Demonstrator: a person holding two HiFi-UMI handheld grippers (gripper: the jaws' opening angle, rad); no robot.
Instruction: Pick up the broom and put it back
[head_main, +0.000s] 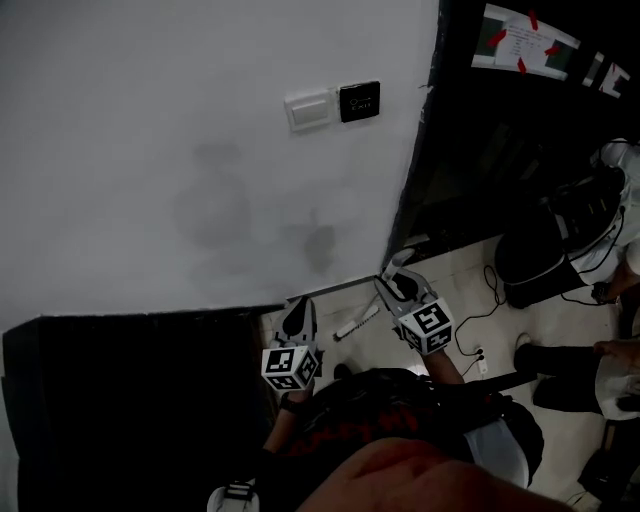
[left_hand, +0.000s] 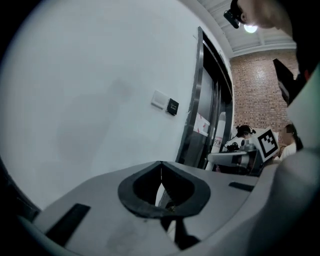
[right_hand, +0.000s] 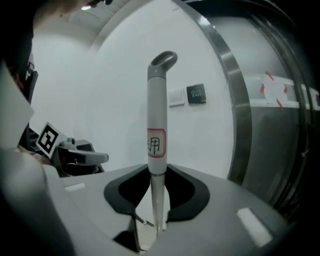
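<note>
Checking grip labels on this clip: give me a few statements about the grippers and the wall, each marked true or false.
1. The right gripper is clamped on the broom handle. True.
2. The left gripper grips the handle too. False: its jaws are together, with nothing between them.
3. The handle bears a red-bordered label. True.
4. The switch plate sits on the dark door. False: it is on the white wall, beside a black panel.

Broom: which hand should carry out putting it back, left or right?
Right. The right tongs clamp the broom handle, held upright near the white wall. The left tongs are shut with nothing between them.
</note>
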